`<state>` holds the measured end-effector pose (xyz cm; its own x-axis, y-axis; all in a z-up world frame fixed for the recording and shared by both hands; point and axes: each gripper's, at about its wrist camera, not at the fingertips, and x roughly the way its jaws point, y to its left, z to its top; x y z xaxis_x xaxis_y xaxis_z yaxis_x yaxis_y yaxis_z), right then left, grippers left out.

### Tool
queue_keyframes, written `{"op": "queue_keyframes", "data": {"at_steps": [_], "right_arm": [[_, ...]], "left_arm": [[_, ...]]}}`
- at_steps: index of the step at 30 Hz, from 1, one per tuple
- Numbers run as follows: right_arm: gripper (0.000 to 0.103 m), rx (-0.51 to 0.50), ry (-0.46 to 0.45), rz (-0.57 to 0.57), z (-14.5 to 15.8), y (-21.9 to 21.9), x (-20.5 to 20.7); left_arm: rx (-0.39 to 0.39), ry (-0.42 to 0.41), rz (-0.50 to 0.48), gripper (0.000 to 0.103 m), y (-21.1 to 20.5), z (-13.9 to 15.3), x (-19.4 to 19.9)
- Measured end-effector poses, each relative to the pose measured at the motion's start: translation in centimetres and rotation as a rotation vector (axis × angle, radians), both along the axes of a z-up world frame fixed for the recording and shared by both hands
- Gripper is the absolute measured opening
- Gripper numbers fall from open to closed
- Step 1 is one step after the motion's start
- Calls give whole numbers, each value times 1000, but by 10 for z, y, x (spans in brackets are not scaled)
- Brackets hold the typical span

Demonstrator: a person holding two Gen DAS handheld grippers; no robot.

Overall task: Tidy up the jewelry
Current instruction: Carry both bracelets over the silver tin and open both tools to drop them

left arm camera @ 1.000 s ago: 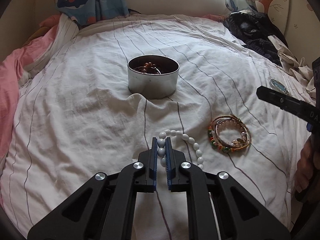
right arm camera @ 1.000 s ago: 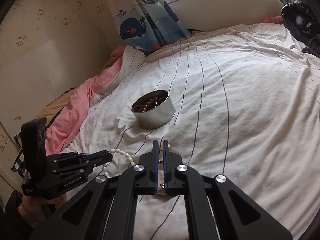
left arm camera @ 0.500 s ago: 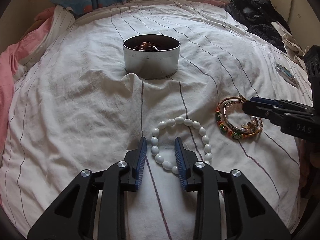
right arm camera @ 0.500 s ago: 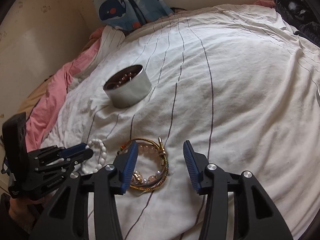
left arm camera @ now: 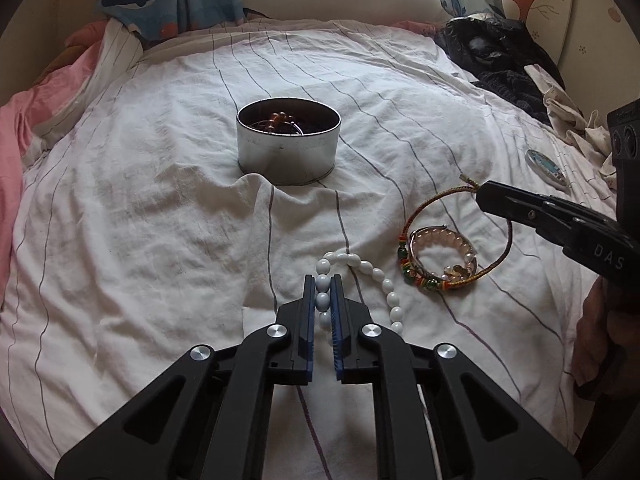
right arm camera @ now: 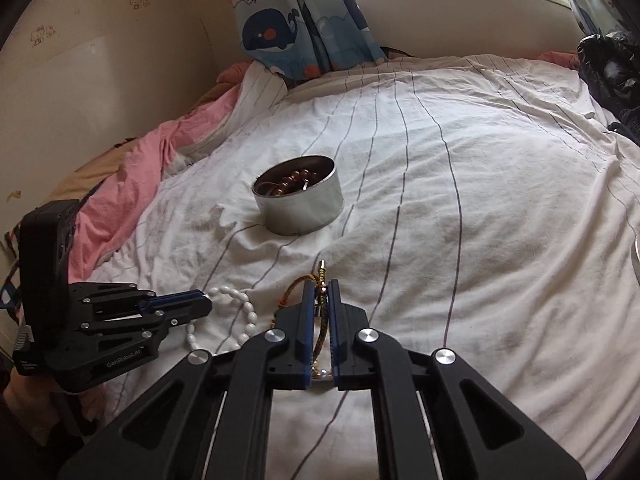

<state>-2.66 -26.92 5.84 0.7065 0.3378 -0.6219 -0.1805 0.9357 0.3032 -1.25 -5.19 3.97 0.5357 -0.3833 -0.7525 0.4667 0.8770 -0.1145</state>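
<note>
Left gripper (left arm camera: 322, 300) low over the bed (left arm camera: 140, 220), jaws closed on the white bead bracelet (left arm camera: 360, 268): three beads pinched between the blue pads, rest of the loop trailing right onto the sheet. Right gripper (right arm camera: 320, 300) jaws closed on the braided cord bracelet (right arm camera: 320, 332), cord running down the gap between the pads, metal end tip poking out past the fingertips. In the left view, same cord bracelet (left arm camera: 448, 200) held up at its far side by the right gripper (left arm camera: 486, 196), near side resting on the sheet with colored beads; pink pearl bracelet (left arm camera: 444, 248) lying inside its loop, flat on the bed. Round metal tin (left arm camera: 288, 148) standing upright farther ahead, well apart from both grippers, brown beads and wire bangles inside. Small round lid (left arm camera: 546, 168) on the sheet far right. Black clothes (left arm camera: 500, 60) piled at the far right corner. Whale curtain (right arm camera: 304, 20) behind the bed.
</note>
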Motion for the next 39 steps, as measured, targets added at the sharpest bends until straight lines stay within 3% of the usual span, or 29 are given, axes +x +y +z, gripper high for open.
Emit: {"op": "queue_keyframes", "data": {"at_steps": [4, 11, 17, 27, 31, 34, 37, 39], "right_arm": [[6, 103, -37, 29, 9, -5, -3], [6, 192, -51, 49, 15, -8, -4], [6, 241, -57, 48, 28, -12, 7], [6, 245, -68, 40, 42, -15, 40], [6, 251, -68, 22, 43, -21, 53], [6, 258, -66, 13, 44, -24, 66], [6, 260, -70, 19, 48, -22, 78], [6, 262, -77, 29, 51, -18, 86]], "left_arm": [[-38, -14, 9, 7, 8, 9, -2], [-65, -37, 4, 7, 10, 20, -2], [-105, -90, 7, 7, 10, 51, 5], [-234, -142, -13, 7, -12, 93, 73], [-248, -107, 44, 7, -20, 76, 119], [-149, 15, 119, 8, -23, 35, 160], [-119, 36, 148, 22, -13, 22, 167], [-129, 10, 160, 41, -3, 26, 162]]}}
